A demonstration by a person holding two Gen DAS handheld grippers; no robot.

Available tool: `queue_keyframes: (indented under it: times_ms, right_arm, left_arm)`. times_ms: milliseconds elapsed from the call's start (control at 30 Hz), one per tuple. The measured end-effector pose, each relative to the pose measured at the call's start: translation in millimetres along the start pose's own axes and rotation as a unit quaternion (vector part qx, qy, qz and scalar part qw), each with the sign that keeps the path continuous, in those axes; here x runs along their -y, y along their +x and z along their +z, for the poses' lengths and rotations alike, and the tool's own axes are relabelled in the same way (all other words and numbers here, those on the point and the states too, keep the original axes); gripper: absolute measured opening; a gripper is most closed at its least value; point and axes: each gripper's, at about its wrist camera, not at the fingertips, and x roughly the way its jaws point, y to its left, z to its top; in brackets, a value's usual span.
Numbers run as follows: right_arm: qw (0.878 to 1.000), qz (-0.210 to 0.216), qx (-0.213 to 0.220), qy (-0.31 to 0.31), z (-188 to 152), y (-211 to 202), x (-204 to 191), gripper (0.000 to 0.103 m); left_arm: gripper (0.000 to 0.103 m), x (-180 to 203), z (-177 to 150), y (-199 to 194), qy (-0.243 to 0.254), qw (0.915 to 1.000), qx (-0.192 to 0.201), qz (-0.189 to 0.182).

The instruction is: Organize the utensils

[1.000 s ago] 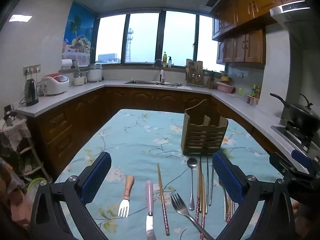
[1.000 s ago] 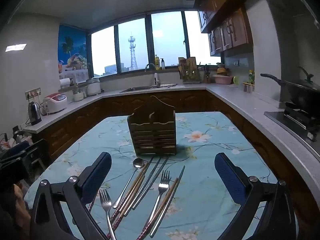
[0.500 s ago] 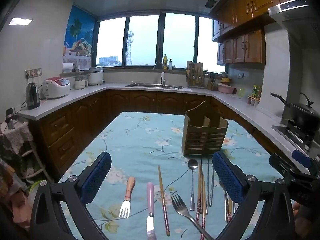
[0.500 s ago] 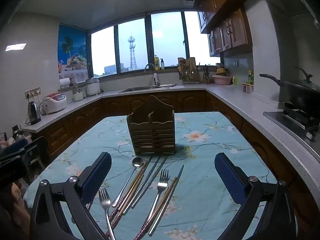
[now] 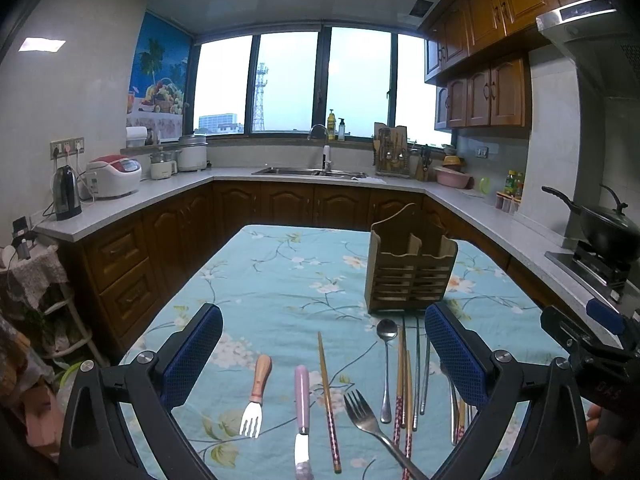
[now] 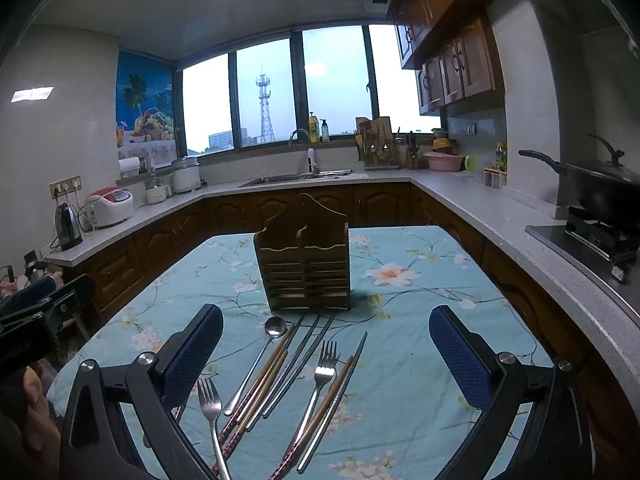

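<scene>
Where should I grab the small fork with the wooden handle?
Grip the small fork with the wooden handle by its rounded wooden end, coming from above with the open left gripper. It lies flat, apart from the others, tines toward the camera.

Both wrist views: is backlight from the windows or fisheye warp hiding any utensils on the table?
Left wrist view: windows blown out, cloth dim but spoon and wooden-handled fork stay readable; edges bend and corners go black. Right wrist view: ceiling glare at top, wooden caddy front in shadow, central fork sharp; chopsticks near the bottom edge are cropped.
</scene>
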Motion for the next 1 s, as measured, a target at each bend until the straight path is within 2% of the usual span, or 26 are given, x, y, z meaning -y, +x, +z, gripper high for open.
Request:
queue_keyframes:
  times_ms: [1000]
  right_arm:
    - [1.0, 0.0, 0.0, -0.001, 1.8, -2.1, -2.0, 0.103]
  left_arm:
    - [0.102, -1.0, 0.9, 3.0, -0.003, 1.0, -0.003, 0.0]
